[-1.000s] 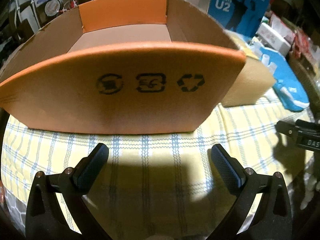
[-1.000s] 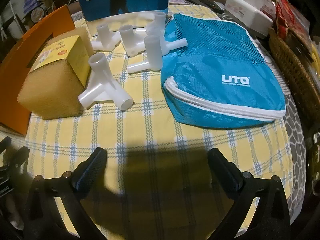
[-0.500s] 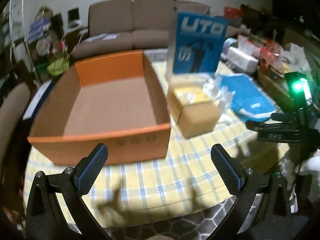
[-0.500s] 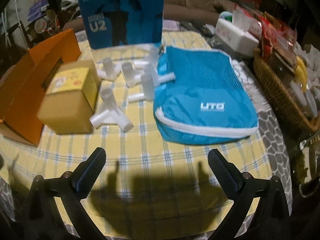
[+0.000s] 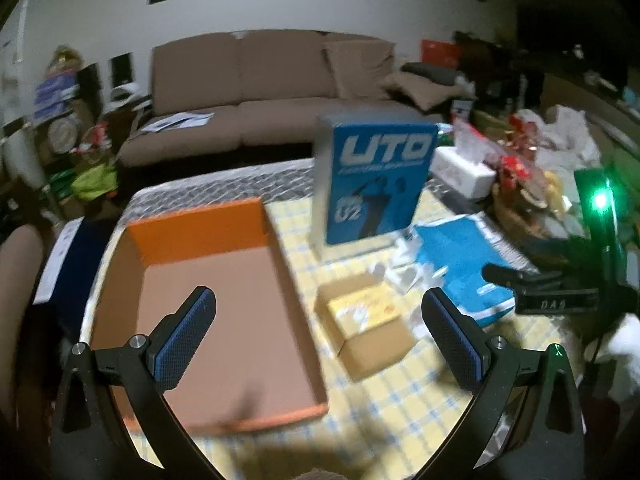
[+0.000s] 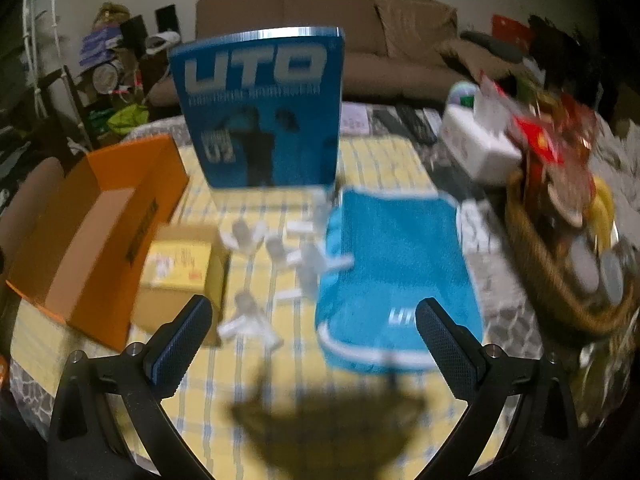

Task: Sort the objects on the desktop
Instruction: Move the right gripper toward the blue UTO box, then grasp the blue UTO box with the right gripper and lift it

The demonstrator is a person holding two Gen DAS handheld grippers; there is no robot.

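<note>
At the desk's left edge sits the orange cardboard box (image 5: 208, 320), open at the top with nothing in it; it reads as the bin the sorting is meant to fill, set at the side where either gripper can get to it. The left gripper (image 5: 320, 324) hangs above the box's near part, jaws released and wide, holding nothing.

Just right of the box stands a small brown carton with a yellow label (image 6: 180, 276). Beside that, toward the desk's middle, lie several white plastic pipe connectors (image 6: 248, 320), loose and close together. A blue UTO pouch (image 6: 396, 280) lies flat to their right, and a tall blue UTO box (image 6: 264, 112) stands upright at the far edge behind them.

The right gripper (image 6: 312, 332) hovers over the near edge, facing the connectors, its jaws likewise released and empty. At the right edge, a wicker basket (image 6: 552, 280) holds unrelated clutter.
</note>
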